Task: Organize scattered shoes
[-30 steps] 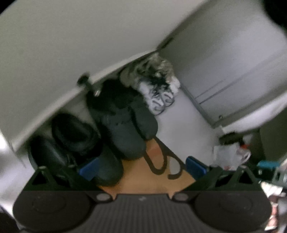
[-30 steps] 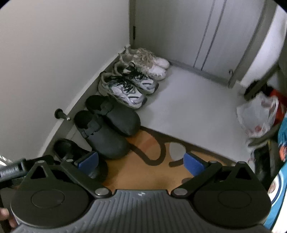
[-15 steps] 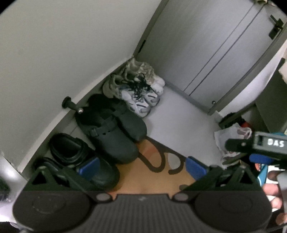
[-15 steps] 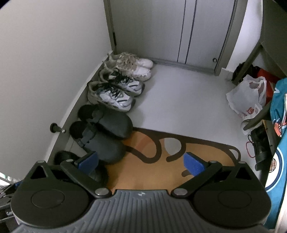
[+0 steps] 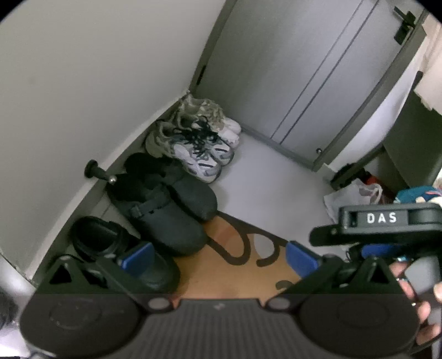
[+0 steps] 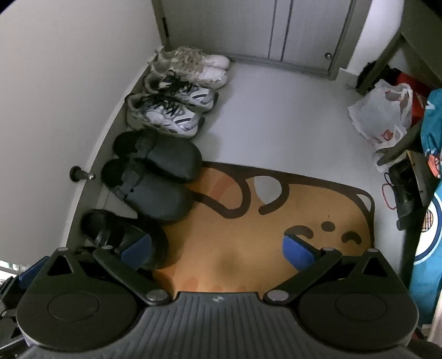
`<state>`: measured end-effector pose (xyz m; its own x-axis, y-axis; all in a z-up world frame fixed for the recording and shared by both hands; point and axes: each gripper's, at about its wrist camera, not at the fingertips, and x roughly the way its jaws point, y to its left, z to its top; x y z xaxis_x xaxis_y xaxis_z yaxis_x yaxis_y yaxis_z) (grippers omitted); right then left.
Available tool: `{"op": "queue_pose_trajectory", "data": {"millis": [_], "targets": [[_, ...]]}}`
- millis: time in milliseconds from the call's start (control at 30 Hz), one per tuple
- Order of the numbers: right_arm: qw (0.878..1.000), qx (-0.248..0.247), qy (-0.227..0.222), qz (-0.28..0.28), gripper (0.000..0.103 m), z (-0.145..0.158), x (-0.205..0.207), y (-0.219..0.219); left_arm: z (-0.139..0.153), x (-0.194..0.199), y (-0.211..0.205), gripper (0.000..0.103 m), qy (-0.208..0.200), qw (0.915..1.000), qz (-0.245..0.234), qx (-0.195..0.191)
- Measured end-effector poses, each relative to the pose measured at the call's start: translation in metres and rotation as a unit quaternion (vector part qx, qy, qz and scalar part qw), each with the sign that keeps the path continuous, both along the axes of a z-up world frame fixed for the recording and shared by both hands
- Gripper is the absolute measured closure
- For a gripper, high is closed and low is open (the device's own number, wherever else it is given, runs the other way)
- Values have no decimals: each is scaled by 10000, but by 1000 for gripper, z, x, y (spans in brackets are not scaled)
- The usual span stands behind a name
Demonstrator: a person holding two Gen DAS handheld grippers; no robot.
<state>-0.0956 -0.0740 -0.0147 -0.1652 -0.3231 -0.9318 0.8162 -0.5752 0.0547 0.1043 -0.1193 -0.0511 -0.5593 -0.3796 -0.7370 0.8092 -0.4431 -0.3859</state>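
Note:
Shoes stand in a row along the left wall. From the door end come a beige pair of sneakers (image 6: 193,65), a grey-white pair with black laces (image 6: 168,106), two dark clogs (image 6: 157,176) and a black shoe (image 6: 121,237) nearest me. The left wrist view shows the same row: beige pair (image 5: 210,116), laced sneakers (image 5: 199,152), clogs (image 5: 168,210), black shoe (image 5: 116,251). My left gripper (image 5: 219,259) is open and holds nothing, high above the mat. My right gripper (image 6: 216,251) is open too, also empty; its body (image 5: 386,223) shows at the left view's right edge.
An orange mat (image 6: 262,221) with a dark cartoon drawing lies on the grey floor. A door stop (image 6: 80,175) sticks out of the left wall. A closed door (image 6: 276,24) is at the far end. A white plastic bag (image 6: 381,110) and clutter line the right side.
Both grippers have risen and tilted back from the shoe row, so more floor and door show. The right gripper has come into the left wrist view's right edge. The shoes have not moved.

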Motion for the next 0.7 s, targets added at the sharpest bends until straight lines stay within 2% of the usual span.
{"op": "queue_pose_trajectory", "data": {"millis": [167, 333, 400, 700], "targets": [[9999, -75, -46, 69, 0, 1, 5, -6, -8, -2, -4, 0, -106, 9998, 53, 127], [9995, 41, -313, -17, 0, -6, 6, -12, -11, 1, -6, 0, -175, 9997, 83, 177], [9995, 22, -307, -108, 0, -6, 5, -14, -12, 3, -8, 0, -162, 9996, 134, 202], [9993, 92, -339, 99, 0, -11, 10, -25, -25, 7, -15, 0, -197, 9980, 299, 518]]}}
